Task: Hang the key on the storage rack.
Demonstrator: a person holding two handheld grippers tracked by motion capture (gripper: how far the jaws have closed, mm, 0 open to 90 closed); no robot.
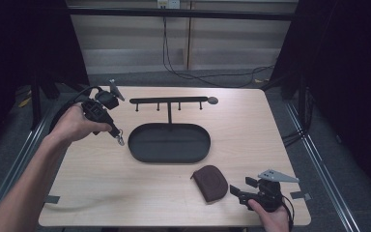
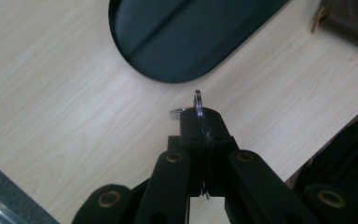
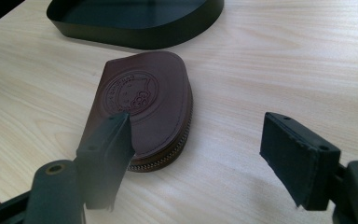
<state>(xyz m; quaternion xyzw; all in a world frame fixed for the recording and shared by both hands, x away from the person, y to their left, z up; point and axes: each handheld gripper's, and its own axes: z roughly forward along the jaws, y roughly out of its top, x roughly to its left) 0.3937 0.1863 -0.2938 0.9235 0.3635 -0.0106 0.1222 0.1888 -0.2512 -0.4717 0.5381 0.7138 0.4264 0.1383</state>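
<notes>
My left gripper [image 1: 119, 137] is held above the table's left side, its tips just off the left end of a black oval tray [image 1: 169, 143]. It is shut on a thin metal key ring [image 2: 198, 103], which sticks out past the tips over the wood beside the tray [image 2: 182, 37]. A brown zipped leather pouch [image 1: 211, 182] with an embossed round emblem lies flat near the front edge. My right gripper [image 1: 234, 190] rests just right of it, open. In the right gripper view the pouch [image 3: 144, 98] lies ahead, partly behind the left one of the fingers [image 3: 106, 154], untouched.
A black rack [image 1: 169, 101] with several small hooks on a crossbar stands on a post behind the tray. The tray's rim [image 3: 140, 37] lies beyond the pouch. Tape marks sit at the front corners of the table [image 1: 251, 125]. Cables lie on the floor past the far edge.
</notes>
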